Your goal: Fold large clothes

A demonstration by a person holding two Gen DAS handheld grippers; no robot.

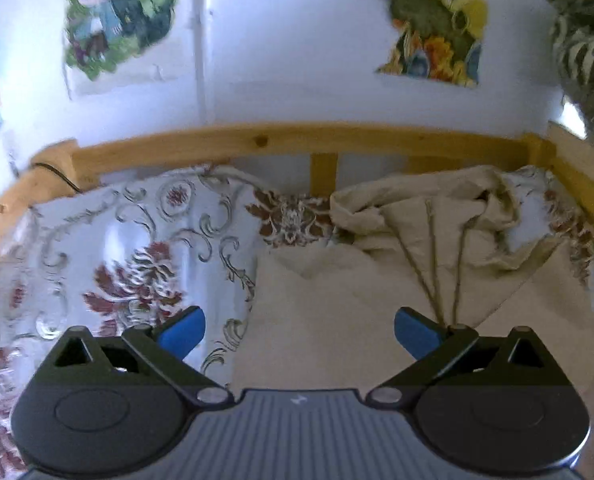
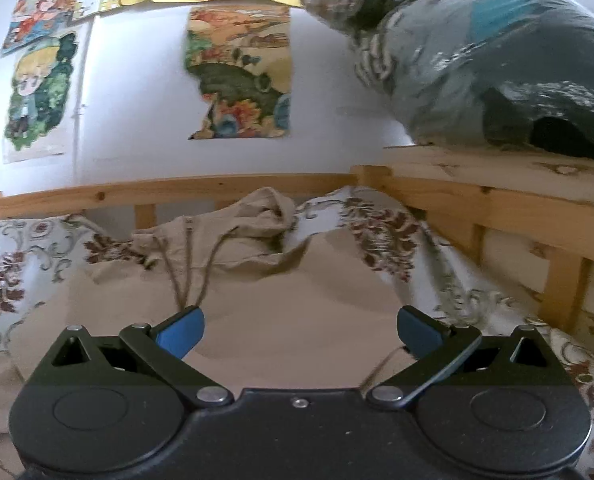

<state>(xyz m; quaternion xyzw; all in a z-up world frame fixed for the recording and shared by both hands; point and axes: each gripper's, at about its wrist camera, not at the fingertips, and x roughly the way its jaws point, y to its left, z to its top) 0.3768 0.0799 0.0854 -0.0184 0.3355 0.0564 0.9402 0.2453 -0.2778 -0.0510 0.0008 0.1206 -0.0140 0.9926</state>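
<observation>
Both grippers hover with jaws spread wide and nothing between them: the left gripper (image 1: 299, 334) and the right gripper (image 2: 299, 332) sit above a beige hooded garment (image 2: 281, 308). It lies on the floral bedspread (image 1: 137, 248), hood bunched toward the wooden bed rail (image 1: 297, 140), drawstrings (image 1: 437, 264) trailing down its front.

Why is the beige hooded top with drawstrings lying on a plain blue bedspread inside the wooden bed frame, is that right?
Not quite. The bedspread is pale with dark red flowers and grey swirls, not plain blue, as the left wrist view shows. The beige hooded top with drawstrings does lie on it, inside the wooden bed frame.
</observation>
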